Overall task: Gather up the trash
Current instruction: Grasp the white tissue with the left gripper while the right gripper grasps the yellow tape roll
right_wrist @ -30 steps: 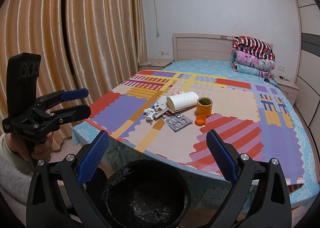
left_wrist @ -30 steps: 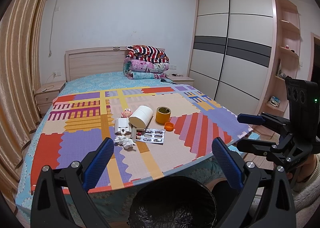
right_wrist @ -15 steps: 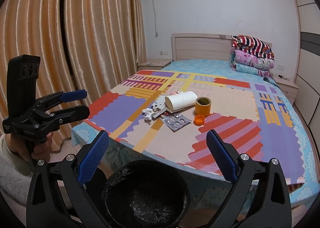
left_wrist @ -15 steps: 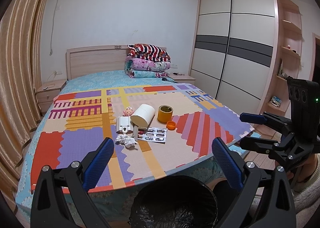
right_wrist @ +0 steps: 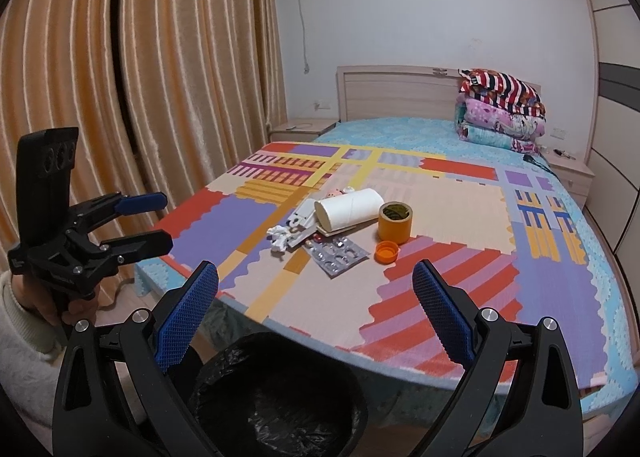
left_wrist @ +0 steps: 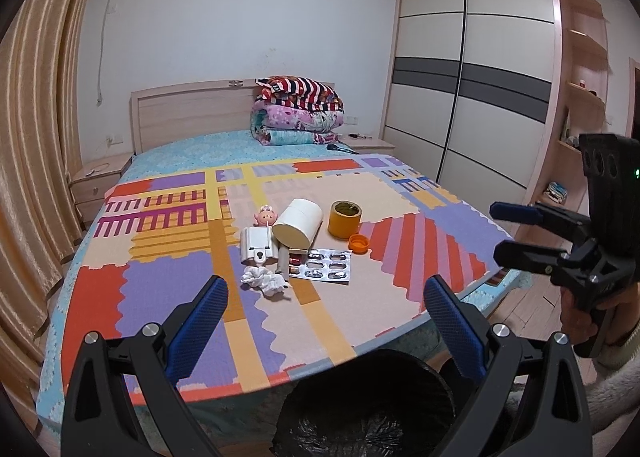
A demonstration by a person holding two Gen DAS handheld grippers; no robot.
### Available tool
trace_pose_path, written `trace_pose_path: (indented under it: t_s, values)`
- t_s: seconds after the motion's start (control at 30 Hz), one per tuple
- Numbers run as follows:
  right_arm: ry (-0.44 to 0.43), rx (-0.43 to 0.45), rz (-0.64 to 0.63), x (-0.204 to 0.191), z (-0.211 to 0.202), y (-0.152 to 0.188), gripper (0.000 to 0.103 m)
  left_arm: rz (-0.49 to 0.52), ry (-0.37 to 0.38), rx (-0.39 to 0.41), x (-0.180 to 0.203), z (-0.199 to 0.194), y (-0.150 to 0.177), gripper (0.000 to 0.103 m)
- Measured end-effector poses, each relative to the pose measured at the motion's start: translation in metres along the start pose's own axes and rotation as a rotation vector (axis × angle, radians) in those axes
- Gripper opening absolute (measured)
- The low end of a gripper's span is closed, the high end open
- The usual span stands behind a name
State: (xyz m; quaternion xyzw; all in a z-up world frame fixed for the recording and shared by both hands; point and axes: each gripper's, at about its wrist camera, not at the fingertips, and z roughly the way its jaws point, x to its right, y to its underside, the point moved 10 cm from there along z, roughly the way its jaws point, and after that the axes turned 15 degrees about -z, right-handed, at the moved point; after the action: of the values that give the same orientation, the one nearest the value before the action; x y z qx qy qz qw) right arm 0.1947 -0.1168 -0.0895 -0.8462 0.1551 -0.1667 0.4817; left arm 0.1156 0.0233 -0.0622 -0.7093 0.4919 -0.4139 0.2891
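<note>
Left wrist view shows our left gripper [left_wrist: 324, 293] with its blue pads wide apart and nothing between them; it hangs over the near edge of the bed [left_wrist: 168, 161]. Right below the jaws stands the trash bin [left_wrist: 368, 405] with its black liner, placed close to the bed, we think so that each piece needs only a short carry.

Ahead of the open jaws, on the colourful foam mat [left_wrist: 352, 297], lies the small heap to collect. Nearest to the left pad is the crumpled white tissue [left_wrist: 265, 280]. Just beyond it are the white plastic box [left_wrist: 258, 244], the empty blister pack [left_wrist: 326, 265], the orange cap [left_wrist: 359, 244] and the toilet paper roll [left_wrist: 298, 223] lying on its side. The yellow tape roll [left_wrist: 345, 218] stands upright beside the paper roll, and a small pink toy [left_wrist: 265, 215] is behind the box.

Our right gripper [right_wrist: 316, 299] is also spread open and empty. It points at the same heap from the other side, with the bin [right_wrist: 276, 393] under it.

In our judgement nothing is collected yet. Both tools seem held ready above the bin, and the tissue looks the easiest first pick, being soft and nearest.
</note>
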Motion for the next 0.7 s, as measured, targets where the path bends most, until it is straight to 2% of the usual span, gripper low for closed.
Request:
trace_pose_path:
  t_s: [0.2,0.43,0.57,0.67,0.7]
  values:
    - [0.004,-0.016,-0.004,0.013,0.02,-0.006,0.098,0.013,-0.012,-0.044,-0.016,0.029,0.0,0.095]
    - [0.024,-0.075,0.009,0.033,0.055,-0.01,0.098,0.032,-0.033,-0.105,-0.036,0.066,0.002,0.094]
    - [0.042,-0.103,0.002,0.045,0.078,-0.014,0.098,0.016,-0.058,-0.15,-0.052,0.088,0.005,0.082]
    - [0.038,-0.117,0.009,0.05,0.092,-0.014,0.097,-0.001,-0.071,-0.171,-0.062,0.101,0.006,0.078]
    - [0.042,-0.124,0.007,0.052,0.097,-0.014,0.092,-0.003,-0.075,-0.177,-0.065,0.105,0.007,0.078]
